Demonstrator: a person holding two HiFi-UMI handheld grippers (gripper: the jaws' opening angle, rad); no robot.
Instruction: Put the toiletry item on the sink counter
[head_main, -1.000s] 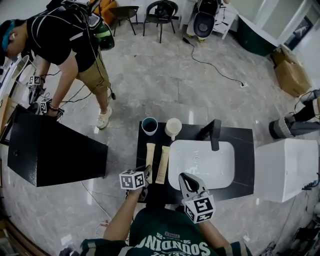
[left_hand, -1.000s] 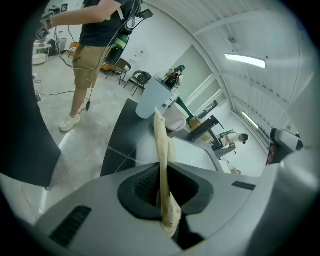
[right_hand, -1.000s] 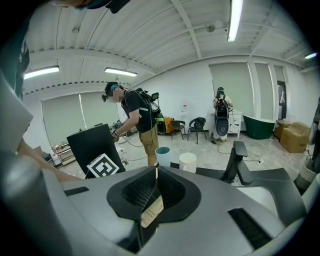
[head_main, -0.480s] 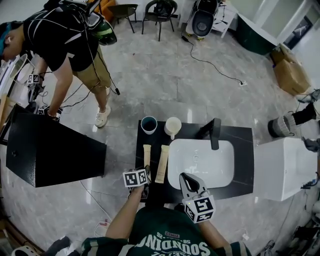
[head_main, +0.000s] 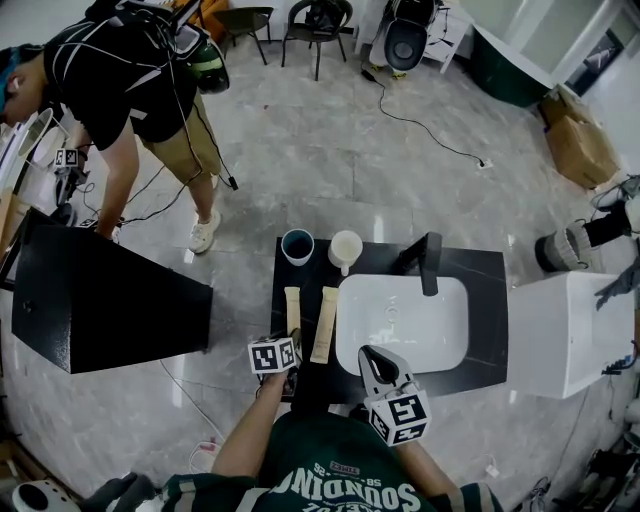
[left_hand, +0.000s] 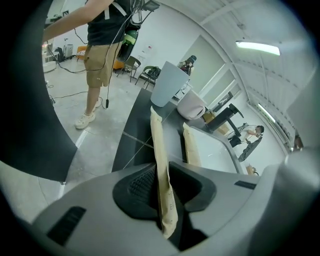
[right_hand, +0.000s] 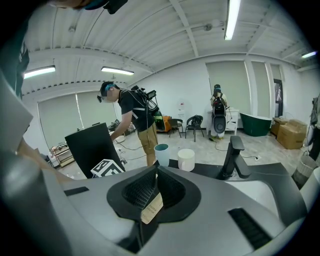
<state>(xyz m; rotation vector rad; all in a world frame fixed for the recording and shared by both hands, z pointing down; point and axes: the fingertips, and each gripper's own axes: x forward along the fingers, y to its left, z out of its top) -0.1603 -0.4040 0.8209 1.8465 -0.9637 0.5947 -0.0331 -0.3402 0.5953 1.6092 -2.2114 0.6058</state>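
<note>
Placing step: L gripper (left_hand: 162, 187) clamps tan packet (left_hand: 159, 140), lower centre, over counter (head_main: 490, 300); next, let go. R gripper (right_hand: 152, 190) pinches small sachet (right_hand: 151, 208).

Counter (head_main: 488, 320) from above. Left of the basin (head_main: 410, 335) the strip is narrow and taken up: two sachets run side by side along it, the left sachet (head_main: 293, 305) clamped at its near end by the left gripper (head_main: 291, 342), the right sachet (head_main: 325, 325) just beside the basin rim. A blue cup (head_main: 298, 249) and a white cup (head_main: 346, 251) fill the back-left corner. The faucet (head_main: 430, 266) stands at the back edge, reaching over the basin. The right gripper (head_main: 370, 362), closed on a tan packet (right_hand: 151, 208), sits at the near rim. Open room: the basin bowl and the bare counter to its right. A black box (head_main: 100, 300) flanks the left side, a white cabinet (head_main: 565, 340) the right
</note>
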